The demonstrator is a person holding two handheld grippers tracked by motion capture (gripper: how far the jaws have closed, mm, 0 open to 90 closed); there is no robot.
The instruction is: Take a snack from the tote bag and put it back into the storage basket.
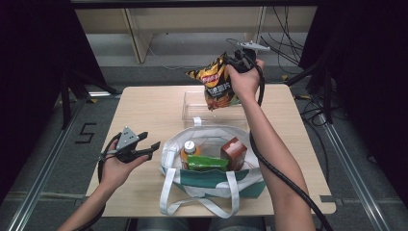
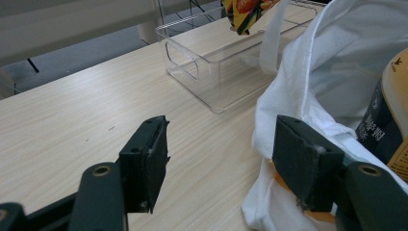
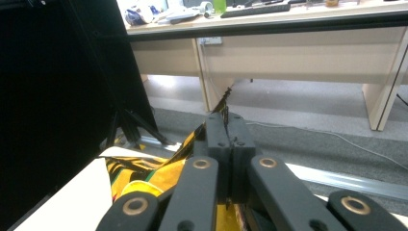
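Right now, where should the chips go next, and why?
Probably straight down into the clear bin. The right tongs are shut on the top edge of the chip bag, which hangs in the air right above that bin at the far side of the table. The left tongs rest open beside the white tote bag holding nothing, so lowering the chips looks like the natural next step.

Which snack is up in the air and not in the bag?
The chip bag. The right gripper holds it above the clear bin, while the bottle, green packet and brown carton sit in the tote bag.
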